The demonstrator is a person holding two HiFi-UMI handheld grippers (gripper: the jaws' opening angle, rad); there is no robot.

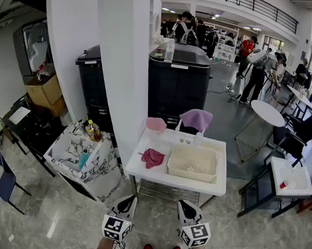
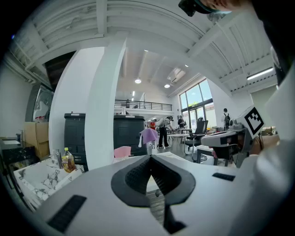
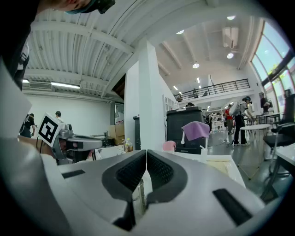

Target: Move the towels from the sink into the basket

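A white sink table (image 1: 161, 175) stands ahead of me. A dark pink towel (image 1: 153, 157) lies crumpled in its left part, beside a cream basket (image 1: 192, 163) on the right. On the back edge hang a light pink towel (image 1: 156, 124) and a purple towel (image 1: 196, 118), which also show as the purple towel (image 3: 196, 130) and the pink towel (image 2: 122, 151). My left gripper (image 1: 127, 199) and right gripper (image 1: 186, 204) are held low before the table, well short of it. The left gripper (image 2: 150, 159) and the right gripper (image 3: 146, 154) are both shut, with nothing between the jaws.
A marble-patterned side table (image 1: 72, 155) with bottles (image 1: 94, 130) stands left of the sink, next to a wide white column (image 1: 122, 66). Black cabinets (image 1: 177, 80) stand behind. A round table (image 1: 268, 112), a white desk (image 1: 292, 179), chairs and several people are to the right and back.
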